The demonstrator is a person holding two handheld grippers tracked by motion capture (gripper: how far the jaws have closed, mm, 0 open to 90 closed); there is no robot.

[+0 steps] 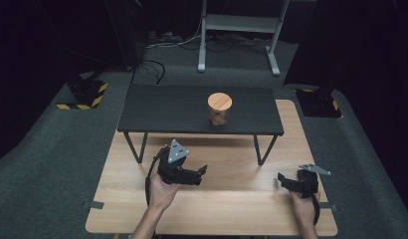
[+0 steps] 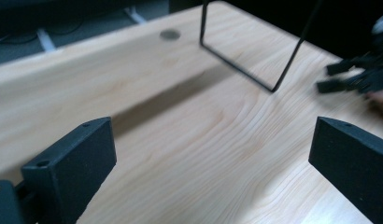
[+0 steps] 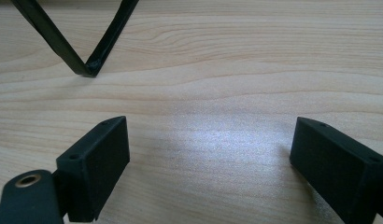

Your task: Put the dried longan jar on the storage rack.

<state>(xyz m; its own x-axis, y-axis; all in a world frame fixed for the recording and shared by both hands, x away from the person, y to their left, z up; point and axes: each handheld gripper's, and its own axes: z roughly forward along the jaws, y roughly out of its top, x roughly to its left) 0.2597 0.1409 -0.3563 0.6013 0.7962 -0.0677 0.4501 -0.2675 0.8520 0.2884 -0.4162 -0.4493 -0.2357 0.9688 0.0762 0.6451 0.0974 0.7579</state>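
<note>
A glass jar with a round wooden lid [image 1: 219, 109] stands upright on a low black shelf [image 1: 162, 109] at the back of the light wooden table [image 1: 217, 209]. My left gripper [image 1: 203, 172] hovers over the table's left middle, pointing right, jaws wide open and nothing between them [image 2: 213, 154]. My right gripper [image 1: 280, 179] rests low near the front right, pointing left, open and empty [image 3: 210, 149]. In the left gripper view the right gripper [image 2: 341, 77] shows blurred at the far right. Both grippers are well in front of the jar.
The shelf stands on thin black wire legs [image 1: 261, 149] [image 2: 273, 86] [image 3: 89, 67], leaving a gap under it. Behind the table are a white metal stand [image 1: 239, 25], floor cables [image 1: 152, 67] and two bases with yellow-black tape [image 1: 85, 94] [image 1: 319, 102].
</note>
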